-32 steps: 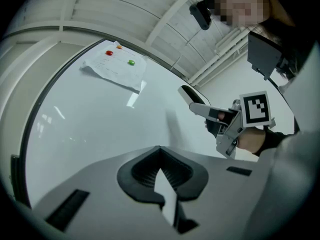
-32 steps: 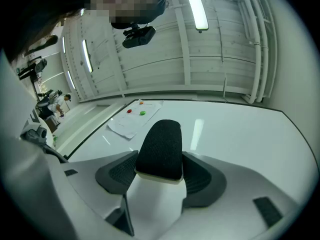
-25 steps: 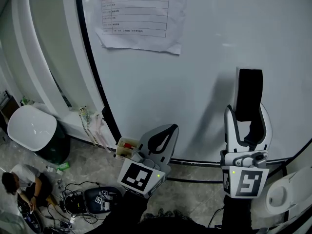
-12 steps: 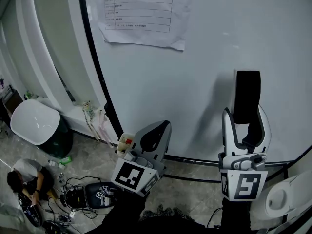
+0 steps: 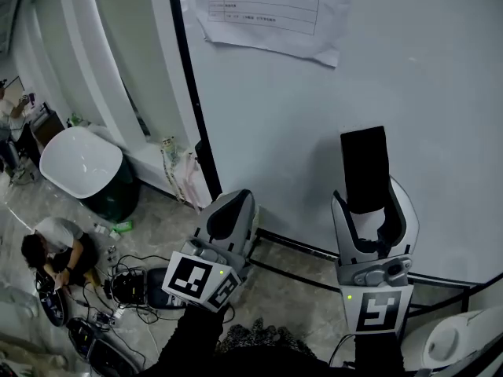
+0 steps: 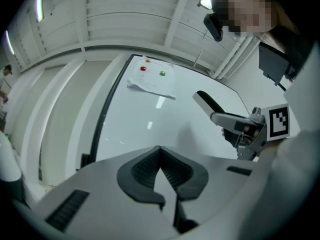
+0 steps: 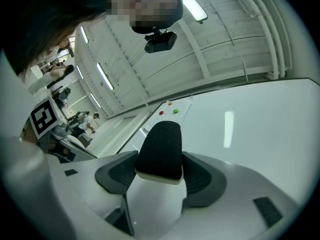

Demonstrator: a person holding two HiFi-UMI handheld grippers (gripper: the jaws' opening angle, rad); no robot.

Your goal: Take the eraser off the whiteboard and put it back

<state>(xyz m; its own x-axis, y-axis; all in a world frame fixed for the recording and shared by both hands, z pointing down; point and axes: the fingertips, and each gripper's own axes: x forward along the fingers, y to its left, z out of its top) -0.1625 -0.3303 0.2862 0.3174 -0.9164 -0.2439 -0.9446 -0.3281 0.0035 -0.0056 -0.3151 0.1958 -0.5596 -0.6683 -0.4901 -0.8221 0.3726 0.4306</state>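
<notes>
The eraser [image 5: 363, 167], black felt on a white body, stands upright between the jaws of my right gripper [image 5: 369, 204], which is shut on its sides. In the right gripper view the eraser [image 7: 161, 149] fills the gap between the dark pads. It is held in front of the whiteboard [image 5: 330, 93]; whether it touches the board I cannot tell. My left gripper [image 5: 234, 200] hangs lower left near the board's bottom edge, shut on nothing. The left gripper view shows its pads meeting, with the right gripper [image 6: 235, 121] and eraser [image 6: 210, 101] off to the right.
A printed sheet [image 5: 275, 10] is stuck to the board's upper part; red and green magnets hold the same sheet [image 6: 152, 79]. The board's black frame [image 5: 192, 100] runs down the left. On the floor are a white bin [image 5: 82, 163], cables [image 5: 118, 289] and a crouching person [image 5: 55, 254].
Both grippers have sunk lower in the head view, the right one still holding the eraser. The sheet and the board's black frame now sit further right in the picture.
</notes>
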